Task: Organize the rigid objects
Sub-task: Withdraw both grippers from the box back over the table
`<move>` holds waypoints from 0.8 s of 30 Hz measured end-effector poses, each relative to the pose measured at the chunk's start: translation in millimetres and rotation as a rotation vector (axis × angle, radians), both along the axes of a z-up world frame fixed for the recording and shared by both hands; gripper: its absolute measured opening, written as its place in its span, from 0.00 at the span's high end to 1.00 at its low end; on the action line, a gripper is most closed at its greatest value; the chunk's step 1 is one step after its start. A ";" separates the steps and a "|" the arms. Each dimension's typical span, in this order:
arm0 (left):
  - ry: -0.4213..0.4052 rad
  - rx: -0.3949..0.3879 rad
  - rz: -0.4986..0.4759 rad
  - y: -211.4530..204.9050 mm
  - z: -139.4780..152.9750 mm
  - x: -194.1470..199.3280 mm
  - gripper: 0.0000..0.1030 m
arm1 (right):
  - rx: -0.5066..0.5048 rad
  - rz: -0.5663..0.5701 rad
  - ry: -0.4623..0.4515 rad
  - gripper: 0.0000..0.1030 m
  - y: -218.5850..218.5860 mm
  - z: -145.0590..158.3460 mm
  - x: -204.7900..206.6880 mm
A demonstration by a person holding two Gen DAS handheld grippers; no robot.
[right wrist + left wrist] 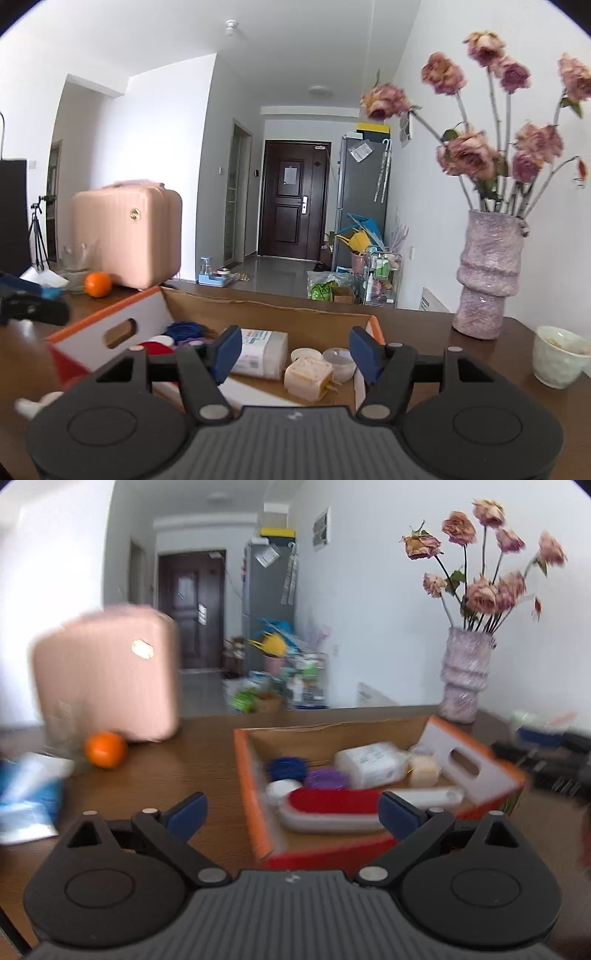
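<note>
Wooden bench (pixel 424 328) carries an orange-rimmed box (pixel 110 314) collecting small items; left gripper (pixel 291 808) and right gripper (pixel 295 350) hover, jaws apart, empty.

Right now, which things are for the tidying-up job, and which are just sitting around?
For the job:
- cardboard box
- red brush
- blue coil and purple coil
- white packet
- plug adapter
- both hand-held grippers, left and right, open and empty

Just sitting around:
- vase of dried roses
- pink case
- orange
- white cup
</note>
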State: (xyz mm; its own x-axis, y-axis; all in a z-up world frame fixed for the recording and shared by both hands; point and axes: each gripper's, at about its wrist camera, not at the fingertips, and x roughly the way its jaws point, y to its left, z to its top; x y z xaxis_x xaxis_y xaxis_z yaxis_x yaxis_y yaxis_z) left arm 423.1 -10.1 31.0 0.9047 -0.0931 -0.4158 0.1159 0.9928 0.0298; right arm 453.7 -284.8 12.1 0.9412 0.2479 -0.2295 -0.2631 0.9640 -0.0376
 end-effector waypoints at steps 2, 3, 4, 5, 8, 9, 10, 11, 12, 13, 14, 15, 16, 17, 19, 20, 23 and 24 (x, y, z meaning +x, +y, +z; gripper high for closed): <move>-0.018 0.051 0.031 4.6 3.0 -33.7 0.00 | -0.001 0.003 0.011 0.32 -3.8 8.2 -23.7; -0.022 0.058 0.038 7.2 3.0 -50.5 0.00 | -0.004 0.002 0.015 0.30 -4.8 11.6 -38.0; -0.018 0.057 0.036 9.9 2.2 -65.8 0.00 | -0.011 0.004 0.019 0.26 -5.1 14.0 -51.2; -0.008 0.050 0.032 12.9 0.8 -81.2 0.00 | -0.019 0.012 0.020 0.23 -4.8 15.5 -67.5; 0.015 0.008 0.049 22.4 -1.8 -123.1 0.00 | -0.073 0.047 0.024 0.22 0.3 16.5 -108.1; 0.008 -0.007 0.055 25.6 -1.5 -138.0 0.00 | -0.092 0.050 0.025 0.22 2.6 16.2 -123.2; -0.003 -0.020 0.065 28.0 -0.8 -151.9 0.00 | -0.100 0.047 0.023 0.21 4.1 15.9 -137.0; -0.014 -0.033 0.075 30.5 0.3 -165.0 0.00 | -0.100 0.048 0.023 0.21 5.3 14.8 -153.2; -0.026 -0.054 0.088 33.2 0.7 -178.9 0.00 | -0.095 0.053 0.020 0.21 6.3 13.4 -168.1; -0.029 -0.074 0.098 35.4 -0.1 -191.3 0.00 | -0.082 0.052 0.015 0.21 6.4 11.8 -181.9; -0.025 -0.096 0.106 37.4 -1.6 -201.1 0.00 | -0.064 0.044 0.014 0.21 6.3 9.9 -193.7; -0.015 -0.119 0.114 38.1 -3.7 -209.4 0.00 | -0.043 0.038 0.024 0.21 6.3 6.4 -207.9; 0.002 -0.148 0.113 38.2 -7.3 -216.2 0.00 | -0.029 0.043 0.034 0.21 6.5 2.6 -222.0; 0.033 -0.186 0.098 38.2 -12.1 -221.7 0.00 | -0.016 0.042 0.040 0.21 6.6 -1.1 -234.7; 0.108 -0.210 0.069 35.1 -19.8 -229.3 0.00 | 0.003 0.028 0.056 0.21 6.8 -9.3 -257.9; 0.120 -0.207 0.067 32.9 -22.5 -233.4 0.00 | 0.010 0.026 0.067 0.21 6.5 -13.2 -265.5; 0.126 -0.205 0.046 27.7 -28.3 -247.5 0.00 | 0.012 0.022 0.101 0.21 6.2 -21.6 -289.7; 0.131 -0.211 0.037 27.1 -29.4 -251.4 0.00 | 0.010 0.018 0.104 0.21 5.6 -22.2 -296.0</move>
State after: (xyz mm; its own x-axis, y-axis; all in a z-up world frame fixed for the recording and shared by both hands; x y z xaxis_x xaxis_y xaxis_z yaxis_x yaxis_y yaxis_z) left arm 171.7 16.9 1.7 0.8487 -0.1583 -0.5046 0.0687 0.9791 -0.1916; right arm 157.7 -279.2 -10.1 0.9080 0.2668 -0.3230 -0.2819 0.9594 0.0001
